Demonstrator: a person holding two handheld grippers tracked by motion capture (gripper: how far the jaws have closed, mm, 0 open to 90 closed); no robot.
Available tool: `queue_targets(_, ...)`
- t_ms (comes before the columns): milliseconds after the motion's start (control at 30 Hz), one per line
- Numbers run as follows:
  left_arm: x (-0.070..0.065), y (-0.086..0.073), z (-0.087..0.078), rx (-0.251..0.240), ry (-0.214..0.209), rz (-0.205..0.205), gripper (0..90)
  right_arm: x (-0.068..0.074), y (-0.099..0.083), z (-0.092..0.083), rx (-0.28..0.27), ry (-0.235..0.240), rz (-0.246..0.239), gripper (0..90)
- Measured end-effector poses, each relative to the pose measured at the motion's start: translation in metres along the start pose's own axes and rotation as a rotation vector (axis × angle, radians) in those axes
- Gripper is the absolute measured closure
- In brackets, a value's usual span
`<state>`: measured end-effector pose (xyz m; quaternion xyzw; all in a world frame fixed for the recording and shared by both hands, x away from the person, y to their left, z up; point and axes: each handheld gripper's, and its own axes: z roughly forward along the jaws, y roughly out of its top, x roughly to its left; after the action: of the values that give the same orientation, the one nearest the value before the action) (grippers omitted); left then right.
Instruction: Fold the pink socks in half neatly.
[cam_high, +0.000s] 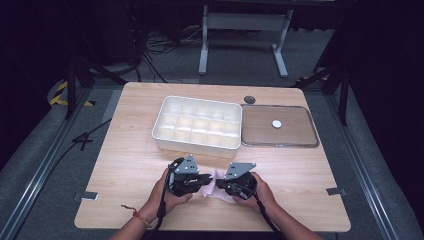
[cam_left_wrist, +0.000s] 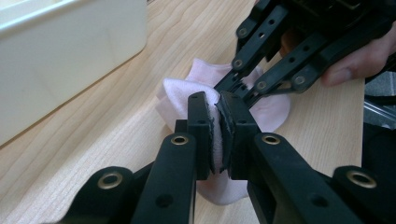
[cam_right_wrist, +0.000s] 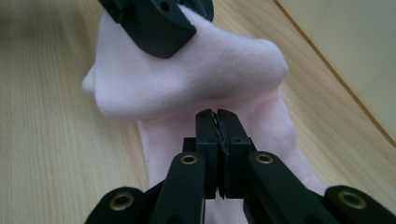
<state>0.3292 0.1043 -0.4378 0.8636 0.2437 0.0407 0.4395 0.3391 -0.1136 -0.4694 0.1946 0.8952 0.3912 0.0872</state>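
Hands and forearms came in from the bottom of the high view, each holding a pair of tongs over the near part of the wooden surface (cam_high: 130, 150). Between the left tongs (cam_high: 206, 179) and the right tongs (cam_high: 218, 184) lay a pale pink sock (cam_high: 214, 189), touched by both, their tips pointing at each other. Beyond both tongs stood a white divided box (cam_high: 197, 122), and just beside it, farther from the left tongs, a flat tray (cam_high: 295, 142) with a small white disc (cam_high: 276, 123) on it.

From the left gripper view, the left tongs (cam_left_wrist: 218, 128) were closed tight on a fold of the sock (cam_left_wrist: 177, 93), cloth pinched between the pads. Just past them the right tongs (cam_left_wrist: 229, 86) met the same sock, with fingertips (cam_left_wrist: 348, 70) of the hand that held them. The box wall (cam_left_wrist: 70, 56) rose to one side.

From the right gripper view, the right tongs (cam_right_wrist: 217, 130) were drawn together over the sock (cam_right_wrist: 224, 74), with a thin bit of its cloth apparently caught between the pads. A pad of the left tongs (cam_right_wrist: 156, 23) pressed on the bunched end beyond them.
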Motion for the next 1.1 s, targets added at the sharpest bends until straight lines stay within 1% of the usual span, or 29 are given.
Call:
queue_targets(167, 0.001, -0.002, 0.0, -0.005, 0.003, -0.003, 83.3, 0.0, 0.001, 0.007, 0.016, 0.003, -0.01, 88.5)
queue_targets(200, 0.002, -0.003, 0.0, -0.005, 0.001, -0.011, 83.3, -0.001, 0.002, 0.009, 0.011, 0.005, -0.01, 88.5)
queue_targets(300, 0.002, -0.003, 0.0, -0.006, 0.003, -0.015, 83.2, -0.002, 0.001, 0.01, 0.006, 0.007, -0.006, 88.4)
queue_targets(400, 0.001, -0.004, 0.001, -0.013, 0.001, -0.017, 83.3, -0.001, 0.002, 0.01, 0.004, 0.003, -0.013, 87.4)
queue_targets(467, 0.0, -0.004, 0.001, -0.012, 0.001, -0.009, 83.3, -0.001, 0.002, 0.011, -0.001, 0.003, -0.013, 87.3)
queue_targets(567, -0.001, -0.004, 0.002, -0.018, -0.004, -0.013, 83.3, -0.001, 0.002, 0.012, -0.004, 0.007, -0.015, 87.2)
queue_targets(633, -0.001, -0.003, 0.003, -0.015, -0.006, -0.007, 83.3, -0.001, 0.002, 0.012, -0.013, 0.014, -0.016, 86.0)
queue_targets(667, -0.001, -0.004, 0.003, -0.015, -0.005, -0.012, 83.3, -0.001, 0.002, 0.012, -0.02, 0.021, -0.012, 85.4)
queue_targets(733, -0.001, -0.004, 0.002, -0.017, -0.006, -0.011, 83.3, -0.001, 0.002, 0.01, -0.019, 0.021, -0.018, 84.0)
queue_targets(800, 0.0, -0.004, 0.001, -0.013, 0.003, -0.013, 83.3, -0.003, 0.003, 0.004, -0.032, 0.012, -0.017, 81.6)
queue_targets(833, 0.0, -0.004, 0.001, -0.019, 0.001, -0.019, 83.3, -0.005, 0.003, 0.0, -0.039, 0.008, -0.015, 80.2)
queue_targets(900, 0.001, -0.005, 0.001, -0.019, 0.003, -0.022, 83.3, -0.01, 0.003, -0.009, -0.049, 0.0, 0.009, 77.9)
queue_targets(933, 0.001, -0.005, 0.001, -0.018, 0.003, -0.022, 83.3, -0.012, 0.002, -0.014, -0.056, -0.007, 0.011, 77.2)
queue_targets(1000, 0.0, -0.004, 0.001, -0.019, 0.005, -0.023, 83.3, -0.015, 0.001, -0.026, -0.051, -0.027, 0.002, 76.8)
queue_targets(1067, 0.0, -0.004, 0.001, -0.015, 0.004, -0.021, 83.3, -0.017, -0.001, -0.039, -0.034, -0.049, -0.015, 76.3)
queue_targets(1100, 0.001, -0.004, 0.001, -0.013, 0.004, -0.022, 83.3, -0.019, -0.003, -0.045, -0.028, -0.055, -0.011, 76.2)
